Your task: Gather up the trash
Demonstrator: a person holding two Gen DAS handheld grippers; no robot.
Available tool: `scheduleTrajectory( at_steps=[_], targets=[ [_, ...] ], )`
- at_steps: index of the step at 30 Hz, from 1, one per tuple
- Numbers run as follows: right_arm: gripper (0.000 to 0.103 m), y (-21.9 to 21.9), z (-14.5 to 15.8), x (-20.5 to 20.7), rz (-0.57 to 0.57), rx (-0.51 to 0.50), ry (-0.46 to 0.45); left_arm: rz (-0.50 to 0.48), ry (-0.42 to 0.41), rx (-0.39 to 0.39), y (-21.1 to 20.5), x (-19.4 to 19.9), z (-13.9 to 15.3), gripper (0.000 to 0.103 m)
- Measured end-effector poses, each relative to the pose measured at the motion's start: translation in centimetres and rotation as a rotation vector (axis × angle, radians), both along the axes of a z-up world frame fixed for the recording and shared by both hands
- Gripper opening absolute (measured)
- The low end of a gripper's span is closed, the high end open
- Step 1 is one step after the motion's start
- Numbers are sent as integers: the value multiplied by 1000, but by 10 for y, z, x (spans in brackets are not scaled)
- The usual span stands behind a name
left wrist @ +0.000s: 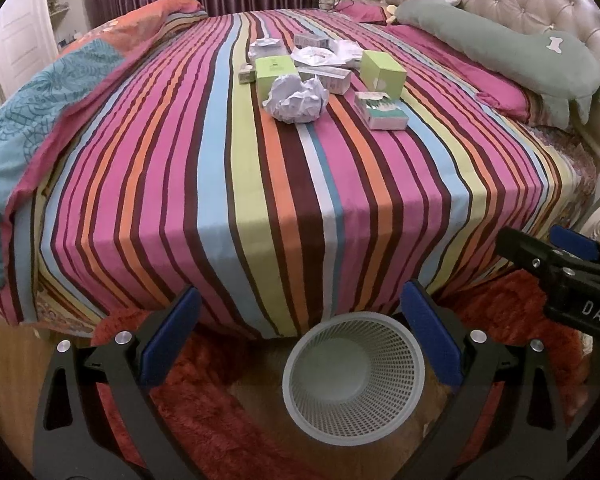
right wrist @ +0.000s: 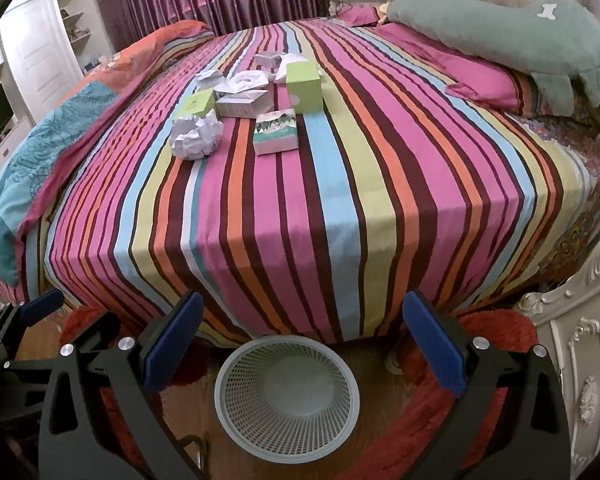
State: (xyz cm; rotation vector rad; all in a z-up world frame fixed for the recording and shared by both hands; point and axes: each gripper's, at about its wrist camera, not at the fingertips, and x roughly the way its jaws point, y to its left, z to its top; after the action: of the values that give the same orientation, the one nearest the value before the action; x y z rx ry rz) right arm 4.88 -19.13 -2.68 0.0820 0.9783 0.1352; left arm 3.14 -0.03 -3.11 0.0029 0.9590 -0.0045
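Note:
Trash lies in a cluster on the far half of the striped bed [left wrist: 260,200]: a crumpled white paper ball [left wrist: 296,98] [right wrist: 196,136], two green boxes [left wrist: 382,74] [right wrist: 305,86], a small patterned box [left wrist: 382,110] [right wrist: 276,132], a white carton [left wrist: 332,80] and more wrappers behind. A grey mesh basket [left wrist: 384,344] [right wrist: 324,364] stands empty on the floor at the bed's near edge. My left gripper [left wrist: 302,336] is open just above the basket, holding nothing. My right gripper [right wrist: 304,344] is also open over the basket and empty. Both are far from the trash.
A red shaggy rug [left wrist: 204,420] lies around the basket on the wooden floor. A folded teal and orange quilt [left wrist: 40,120] covers the bed's left side. A green pillow [left wrist: 520,52] rests against the tufted headboard. A carved white cabinet [right wrist: 580,360] stands close on the right.

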Motion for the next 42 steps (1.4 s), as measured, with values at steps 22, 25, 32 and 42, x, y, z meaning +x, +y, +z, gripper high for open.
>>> scheduleTrajectory(
  at_steps=[22,25,32,42],
  targets=[
    [95,2,0,5,11,-18,-4,1,-3,-5,-1,8,1,97],
    [95,2,-4,11,13,-18,5,-1,10,-6,-2,15,-3,97],
    [95,0,-16,27,-4,-31,35,1,52,-10,1,33,-19,97],
    [95,-2,-32,56,-15,-41,68,13,70,-11,5,74,-33,97]
  ],
)
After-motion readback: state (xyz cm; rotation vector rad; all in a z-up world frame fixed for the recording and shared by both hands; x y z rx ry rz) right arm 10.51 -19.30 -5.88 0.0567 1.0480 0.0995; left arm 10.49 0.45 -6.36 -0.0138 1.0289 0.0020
